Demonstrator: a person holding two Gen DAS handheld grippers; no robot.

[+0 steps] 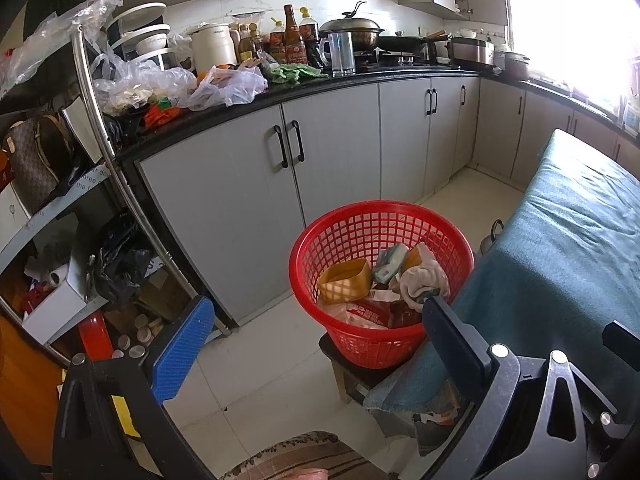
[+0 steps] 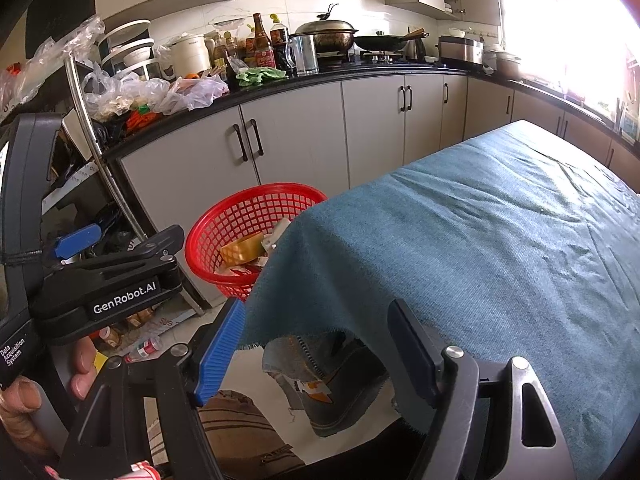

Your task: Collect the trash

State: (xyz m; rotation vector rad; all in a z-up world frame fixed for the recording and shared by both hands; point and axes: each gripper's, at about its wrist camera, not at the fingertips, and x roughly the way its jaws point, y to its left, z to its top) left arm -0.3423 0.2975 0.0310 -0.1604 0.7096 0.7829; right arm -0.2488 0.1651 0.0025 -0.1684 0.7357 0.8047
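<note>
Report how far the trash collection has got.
Done: the red basket already holds trash, including a yellow tub, crumpled wrappers and a red packet. In hand: nothing; the left gripper and right gripper are both open and empty. Left: the teal-covered table shows no trash in these views, so collection there looks close to finished.
</note>
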